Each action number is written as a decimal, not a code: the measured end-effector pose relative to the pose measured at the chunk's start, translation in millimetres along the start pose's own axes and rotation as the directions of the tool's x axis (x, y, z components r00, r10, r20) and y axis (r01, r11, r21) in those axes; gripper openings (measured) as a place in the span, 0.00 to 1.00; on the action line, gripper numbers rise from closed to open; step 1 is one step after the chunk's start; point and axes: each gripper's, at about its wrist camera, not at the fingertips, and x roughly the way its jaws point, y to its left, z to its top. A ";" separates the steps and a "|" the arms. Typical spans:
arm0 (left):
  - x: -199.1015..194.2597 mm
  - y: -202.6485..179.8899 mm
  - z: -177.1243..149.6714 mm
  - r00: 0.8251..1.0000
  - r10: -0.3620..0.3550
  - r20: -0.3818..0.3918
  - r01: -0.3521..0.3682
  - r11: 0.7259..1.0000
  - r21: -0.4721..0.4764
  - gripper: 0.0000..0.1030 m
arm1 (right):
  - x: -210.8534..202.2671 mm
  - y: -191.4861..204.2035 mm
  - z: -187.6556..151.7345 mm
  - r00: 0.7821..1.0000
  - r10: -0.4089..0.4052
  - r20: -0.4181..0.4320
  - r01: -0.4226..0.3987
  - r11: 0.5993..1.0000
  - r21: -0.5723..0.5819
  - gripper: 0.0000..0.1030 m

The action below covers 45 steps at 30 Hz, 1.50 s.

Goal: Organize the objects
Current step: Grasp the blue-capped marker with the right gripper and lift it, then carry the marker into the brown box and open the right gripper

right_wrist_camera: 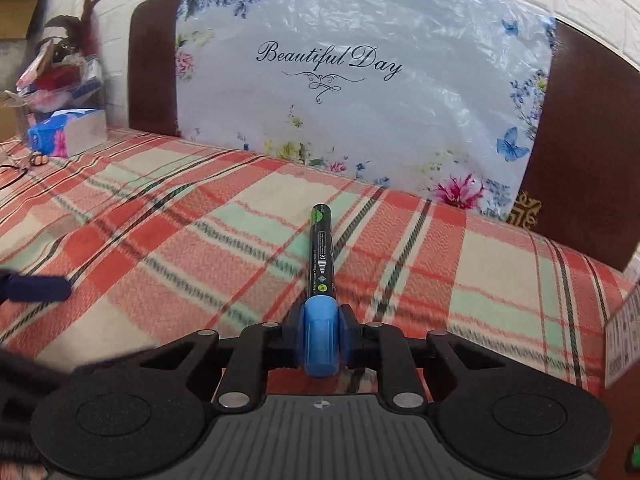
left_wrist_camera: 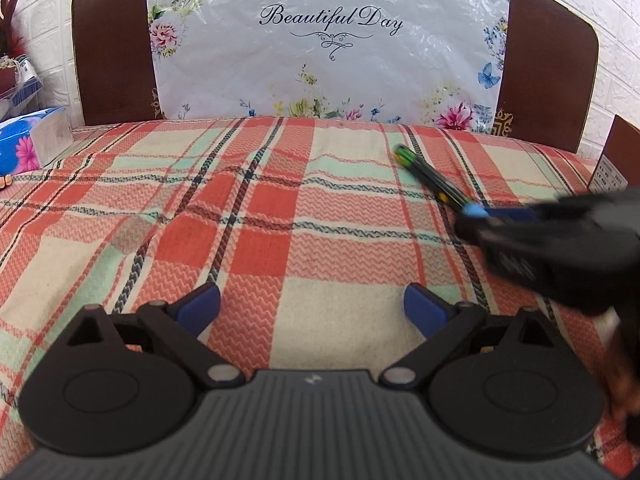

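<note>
On plaid bedspread [right_wrist_camera: 160, 216], right hand-held gripper [right_wrist_camera: 320, 334] clamps marker [right_wrist_camera: 321, 248].

Left gripper [left_wrist_camera: 312, 306] jaws spread wide; right gripper [right_wrist_camera: 320, 332] jaws clamped.

A bed [left_wrist_camera: 280, 208] fills the scene, spread with a plaid blanket in red, cream and mint. Behind it rises a dark wooden headboard [left_wrist_camera: 112, 60], fronted by a flowered plastic sheet [left_wrist_camera: 328, 52] reading "Beautiful Day". White brick-pattern walls [left_wrist_camera: 608, 20] all round, bright daylight. At the left, a blue tissue box [right_wrist_camera: 64, 132] and cluttered odds and ends.
</note>
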 end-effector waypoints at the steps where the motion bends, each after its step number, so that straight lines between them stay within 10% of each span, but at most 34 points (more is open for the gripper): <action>1: 0.1 -0.2 -0.2 1.000 0.001 0.000 -0.001 1.000 0.001 0.96 | -10.5 -0.8 -7.7 1.000 0.003 0.001 -0.003 1.000 0.017 0.17; 12: -3.8 -9.6 0.8 0.998 0.051 -0.025 -0.050 0.998 0.036 0.96 | -169.0 -16.4 -125.4 0.990 -0.136 -0.033 0.140 0.970 0.199 0.16; 15: -21.7 -26.0 1.5 0.994 -0.053 -0.099 0.049 0.998 -0.038 0.92 | -188.6 -20.9 -141.2 0.978 -0.207 -0.042 0.211 0.948 0.238 0.16; 23: -78.3 -155.9 -10.9 0.896 -0.367 -0.249 0.403 0.909 0.110 0.83 | -190.4 -20.7 -149.1 0.973 -0.232 -0.018 0.230 0.947 0.223 0.17; 29: -63.5 -197.7 -27.8 0.861 -0.341 -0.377 0.403 0.910 0.097 0.86 | -196.4 -33.2 -158.4 0.982 -0.187 0.003 0.180 0.950 0.255 0.17; 31: -63.1 -204.6 -33.3 0.882 -0.325 -0.341 0.387 0.913 0.131 0.83 | -196.7 -38.7 -159.4 0.988 -0.154 0.010 0.145 0.950 0.277 0.17; 35: -74.3 -216.0 -34.9 0.881 -0.342 -0.327 0.419 0.885 0.202 0.35 | -206.4 -48.0 -157.9 0.994 -0.069 0.079 0.039 0.943 0.331 0.16; 45: -122.3 -240.9 54.2 0.899 -0.429 -0.090 0.437 0.861 0.261 0.30 | -230.2 -79.4 -103.6 0.907 -0.234 0.351 0.133 0.948 0.290 0.16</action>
